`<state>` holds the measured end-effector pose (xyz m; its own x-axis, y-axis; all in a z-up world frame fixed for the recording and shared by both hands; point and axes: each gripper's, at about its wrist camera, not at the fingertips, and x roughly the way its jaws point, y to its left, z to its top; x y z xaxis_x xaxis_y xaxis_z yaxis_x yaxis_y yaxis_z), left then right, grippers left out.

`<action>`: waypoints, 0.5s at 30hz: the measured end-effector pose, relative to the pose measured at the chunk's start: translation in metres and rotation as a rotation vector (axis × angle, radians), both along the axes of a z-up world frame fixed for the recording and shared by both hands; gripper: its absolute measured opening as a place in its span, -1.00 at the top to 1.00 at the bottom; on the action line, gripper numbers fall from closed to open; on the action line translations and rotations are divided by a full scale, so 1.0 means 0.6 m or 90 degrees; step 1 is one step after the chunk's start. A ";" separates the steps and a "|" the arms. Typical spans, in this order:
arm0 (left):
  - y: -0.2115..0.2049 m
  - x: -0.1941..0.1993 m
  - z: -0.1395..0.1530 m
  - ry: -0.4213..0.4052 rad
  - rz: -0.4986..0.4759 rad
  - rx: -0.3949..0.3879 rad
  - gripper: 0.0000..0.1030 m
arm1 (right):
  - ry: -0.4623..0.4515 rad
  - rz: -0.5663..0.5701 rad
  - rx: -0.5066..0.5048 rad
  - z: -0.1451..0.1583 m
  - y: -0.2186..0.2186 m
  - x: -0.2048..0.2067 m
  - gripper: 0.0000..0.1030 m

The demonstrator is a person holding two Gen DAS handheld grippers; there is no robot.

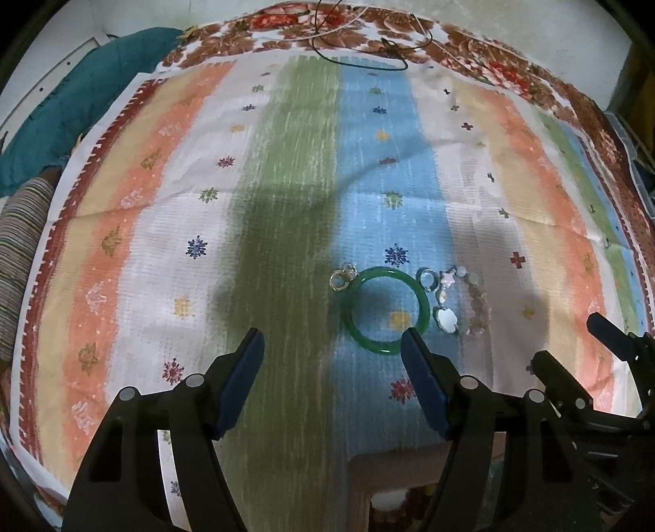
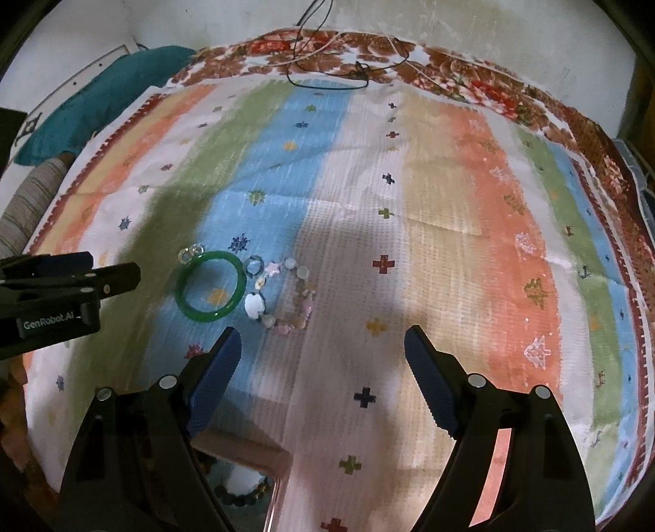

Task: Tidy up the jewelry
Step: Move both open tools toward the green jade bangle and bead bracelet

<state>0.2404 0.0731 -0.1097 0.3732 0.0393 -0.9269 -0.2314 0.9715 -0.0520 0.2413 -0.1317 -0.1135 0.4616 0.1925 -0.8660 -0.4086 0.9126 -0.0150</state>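
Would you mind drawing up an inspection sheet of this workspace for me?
Surface: striped cloth over a floral cloth.
Job's things: green bangle; small ring and clear ring beside it; beaded bracelet to its right; box at the near edge holding dark beads.
Clutter: nothing seen.
Grippers: left gripper and right gripper both open, empty.
Cables: thin black cord at the far edge.
Surroundings: teal fabric, pale wall.
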 end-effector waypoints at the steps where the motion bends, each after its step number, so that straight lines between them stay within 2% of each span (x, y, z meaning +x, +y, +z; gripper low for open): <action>1: 0.001 0.003 -0.004 0.002 0.000 -0.001 -0.37 | 0.000 -0.001 0.002 -0.002 0.000 0.003 -0.59; 15: 0.009 0.047 -0.061 0.036 -0.015 0.000 -0.39 | 0.024 -0.014 -0.025 -0.044 0.014 0.050 -0.59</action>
